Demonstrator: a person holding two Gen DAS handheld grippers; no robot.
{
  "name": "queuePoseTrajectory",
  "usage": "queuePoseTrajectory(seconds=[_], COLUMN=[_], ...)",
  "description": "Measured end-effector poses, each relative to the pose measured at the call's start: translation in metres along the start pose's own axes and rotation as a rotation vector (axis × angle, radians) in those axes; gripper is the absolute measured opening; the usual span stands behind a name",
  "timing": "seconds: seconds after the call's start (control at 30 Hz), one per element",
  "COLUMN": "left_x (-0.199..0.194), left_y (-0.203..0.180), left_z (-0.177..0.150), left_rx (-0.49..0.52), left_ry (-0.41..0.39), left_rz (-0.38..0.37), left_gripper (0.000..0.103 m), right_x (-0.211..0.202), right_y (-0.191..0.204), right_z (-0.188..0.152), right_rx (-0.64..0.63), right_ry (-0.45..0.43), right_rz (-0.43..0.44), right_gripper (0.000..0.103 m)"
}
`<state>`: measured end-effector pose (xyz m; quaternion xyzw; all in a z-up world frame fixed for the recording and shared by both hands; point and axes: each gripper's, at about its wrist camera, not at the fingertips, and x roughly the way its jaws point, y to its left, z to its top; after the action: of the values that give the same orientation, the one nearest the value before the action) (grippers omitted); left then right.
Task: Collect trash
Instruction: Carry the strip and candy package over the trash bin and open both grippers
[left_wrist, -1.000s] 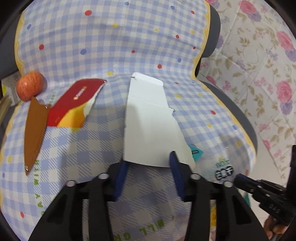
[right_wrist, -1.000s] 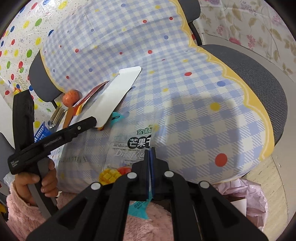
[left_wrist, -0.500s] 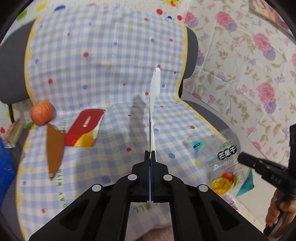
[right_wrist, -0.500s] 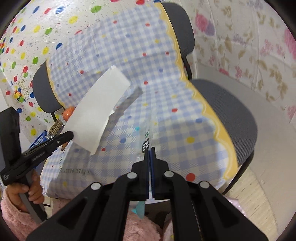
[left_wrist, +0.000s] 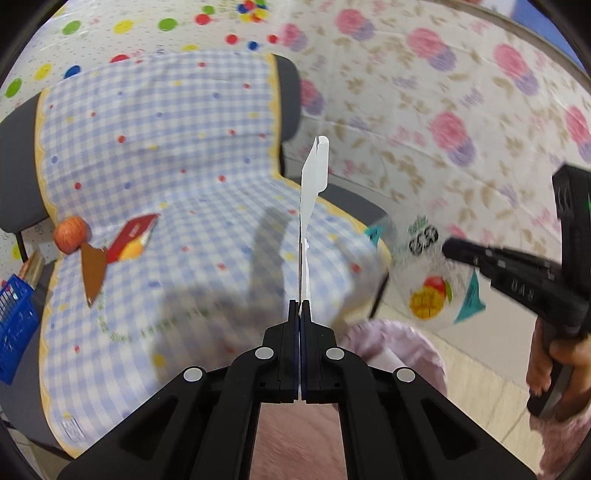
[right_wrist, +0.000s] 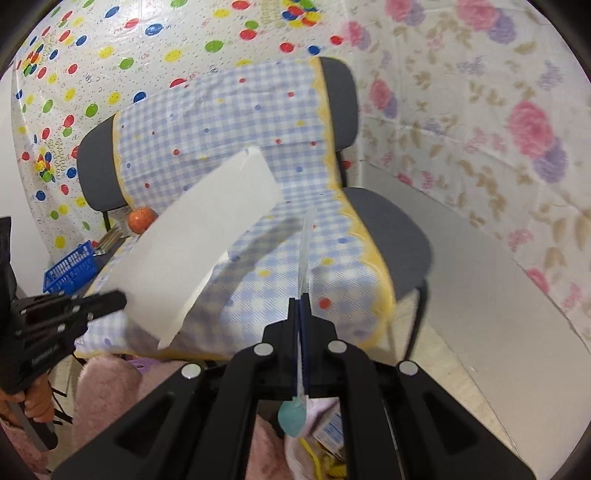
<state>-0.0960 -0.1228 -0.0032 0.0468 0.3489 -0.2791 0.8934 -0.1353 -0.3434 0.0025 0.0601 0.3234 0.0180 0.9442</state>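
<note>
The left gripper (left_wrist: 299, 303) has its fingers pressed together on a white card (left_wrist: 312, 184) — seen edge-on from its own camera, pointing toward twelve o'clock above the checked cloth (left_wrist: 177, 177) on the chair. The right gripper (right_wrist: 300, 297) pinches a clear snack bag (right_wrist: 305, 251), likewise edge-on.

The left view alone shows that bag's mango print (left_wrist: 428, 299) at three o'clock, over a pink-lined bin (left_wrist: 391, 343), plus a red packet (left_wrist: 133, 236), a brown scrap (left_wrist: 93, 273) and an orange ball (left_wrist: 70, 234) at nine o'clock. The right view shows the card's broad white face (right_wrist: 199, 251) at ten o'clock.
</note>
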Motion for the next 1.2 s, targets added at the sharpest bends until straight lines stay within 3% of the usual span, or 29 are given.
queuePoseTrajectory(seconds=[0.23, 0.53, 1.03, 1.07, 1.13, 1.17, 1.2], left_x=[0.003, 0.017, 0.086, 0.088, 0.091, 0.090, 0.088], left_y=[-0.040, -0.086, -0.112, -0.111, -0.107, -0.104, -0.102], left_z=[-0.035, -0.062, -0.069, -0.069, -0.067, -0.066, -0.064], left_rx=[0.054, 0.123, 0.151, 0.147, 0.130, 0.121, 0.114], left_ry=[0.097, 0.161, 0.309, 0.310, 0.305, 0.298, 0.286], left_rz=[-0.060, -0.135, -0.153, -0.150, -0.148, -0.143, -0.139], left_gripper=[0.000, 0.000, 0.003, 0.008, 0.028, 0.042, 0.045], right_x=[-0.033, -0.049, 0.002, 0.007, 0.013, 0.013, 0.012], right_y=[-0.024, -0.043, -0.081, -0.084, -0.088, -0.088, -0.089], right_z=[-0.041, -0.085, -0.116, -0.119, -0.122, -0.122, -0.122], right_rx=[0.039, 0.083, 0.196, 0.203, 0.212, 0.215, 0.217], right_ry=[0.001, 0.023, 0.136, 0.147, 0.164, 0.167, 0.166], right_rz=[-0.079, -0.132, -0.091, -0.084, -0.100, -0.103, -0.111], right_gripper=[0.002, 0.002, 0.004, 0.008, 0.015, 0.025, 0.030])
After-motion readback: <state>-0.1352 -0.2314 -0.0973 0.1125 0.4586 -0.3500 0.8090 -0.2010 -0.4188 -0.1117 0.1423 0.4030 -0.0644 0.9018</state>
